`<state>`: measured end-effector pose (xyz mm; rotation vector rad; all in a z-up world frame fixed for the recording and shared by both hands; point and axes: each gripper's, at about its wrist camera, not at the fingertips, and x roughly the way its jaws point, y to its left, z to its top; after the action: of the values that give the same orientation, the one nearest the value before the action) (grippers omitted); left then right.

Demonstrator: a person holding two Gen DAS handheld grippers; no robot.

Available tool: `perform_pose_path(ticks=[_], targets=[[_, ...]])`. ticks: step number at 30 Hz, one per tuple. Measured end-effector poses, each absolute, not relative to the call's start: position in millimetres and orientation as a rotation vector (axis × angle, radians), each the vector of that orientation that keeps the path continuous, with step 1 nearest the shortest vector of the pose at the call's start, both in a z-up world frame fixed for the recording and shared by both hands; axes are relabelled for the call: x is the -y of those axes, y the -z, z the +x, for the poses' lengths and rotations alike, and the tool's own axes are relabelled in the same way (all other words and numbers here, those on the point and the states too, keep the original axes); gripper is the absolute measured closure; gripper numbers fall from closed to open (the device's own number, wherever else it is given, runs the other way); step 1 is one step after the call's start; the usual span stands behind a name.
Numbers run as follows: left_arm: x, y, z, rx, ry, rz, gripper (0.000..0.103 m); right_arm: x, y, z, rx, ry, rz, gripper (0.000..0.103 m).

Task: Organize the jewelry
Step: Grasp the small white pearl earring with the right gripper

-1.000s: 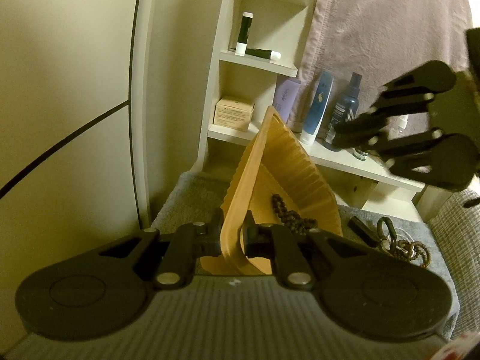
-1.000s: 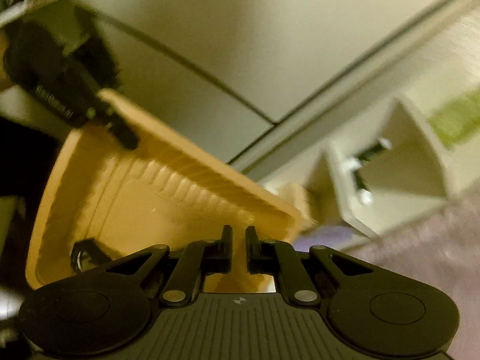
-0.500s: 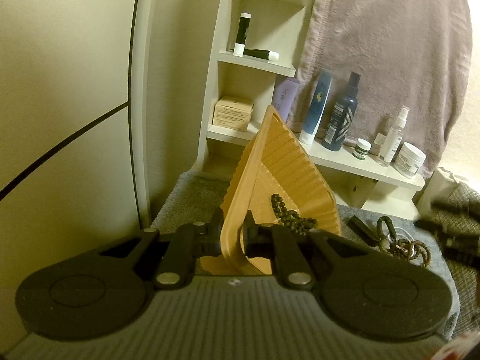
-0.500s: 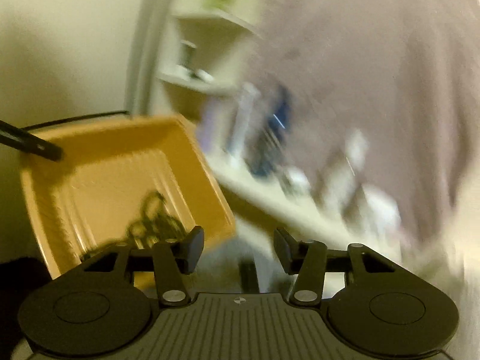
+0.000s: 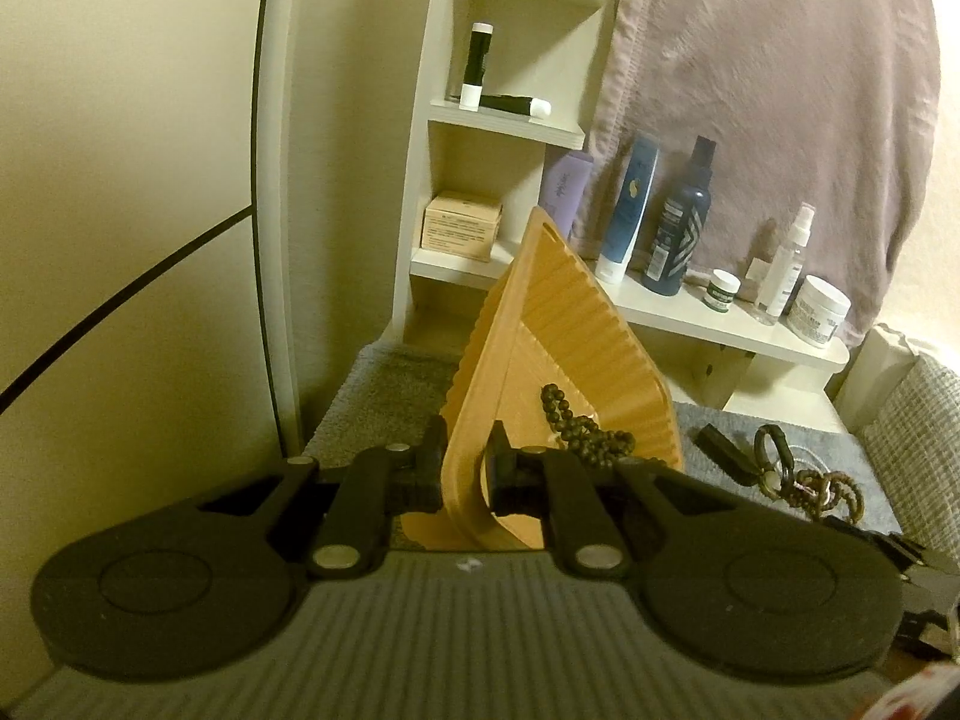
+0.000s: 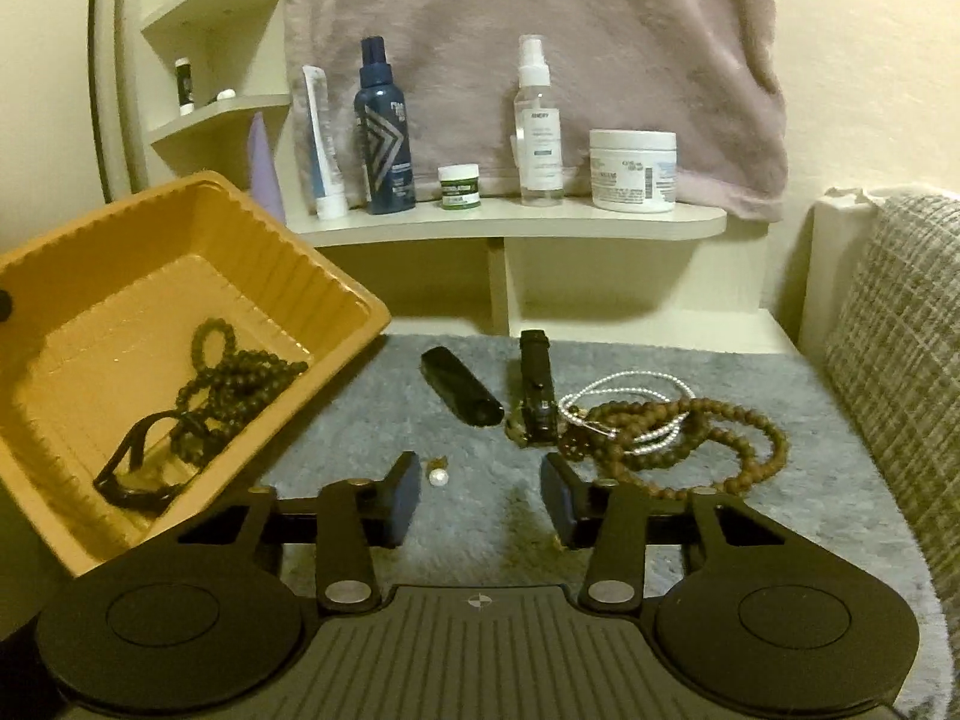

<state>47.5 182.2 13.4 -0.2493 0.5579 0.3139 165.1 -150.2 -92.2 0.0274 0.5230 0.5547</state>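
Right wrist view: brown bead necklaces [image 6: 690, 438] tangled with a pearl strand [image 6: 630, 396] lie on the grey mat [image 6: 780, 372], a loose pearl [image 6: 438, 477] beside the right claw [image 6: 480, 495], whose jaws, just narrowing, stand apart over nothing. The left claw [image 5: 465, 471] is clamped on the tilted orange tray's [image 5: 576, 336] rim, dark beads [image 5: 579, 429] inside.

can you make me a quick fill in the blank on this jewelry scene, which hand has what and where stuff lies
1. The left gripper is clamped on the rim of the orange ____.
2. The dark bead strand lies ____ the tray.
3. The right gripper has its fingers apart, holding ____.
4. The white pearl strand lies on the grey ____, tangled with the brown bead necklace.

Missing words: tray; inside; nothing; mat
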Motion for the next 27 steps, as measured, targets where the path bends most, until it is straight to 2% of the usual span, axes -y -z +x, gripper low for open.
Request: perform_pose_path(ticks=[2,8,17,24,27], targets=[[-182,-14,48,-0.558,-0.314,-0.249,0.092,142,98,171,-0.523,-0.546,0.015,0.069],[-181,-14,48,-0.563,-0.314,-0.241,0.092,124,108,178,-0.535,-0.565,-0.029,0.078],[-181,-15,47,-0.566,-0.316,-0.241,0.092,110,116,187,-0.547,-0.570,-0.066,0.087],[-180,-15,47,-0.567,-0.316,-0.237,0.092,107,119,189,-0.542,-0.575,-0.084,0.090],[-180,-14,47,-0.567,-0.315,-0.237,0.092,105,119,188,-0.532,-0.576,-0.099,0.095]])
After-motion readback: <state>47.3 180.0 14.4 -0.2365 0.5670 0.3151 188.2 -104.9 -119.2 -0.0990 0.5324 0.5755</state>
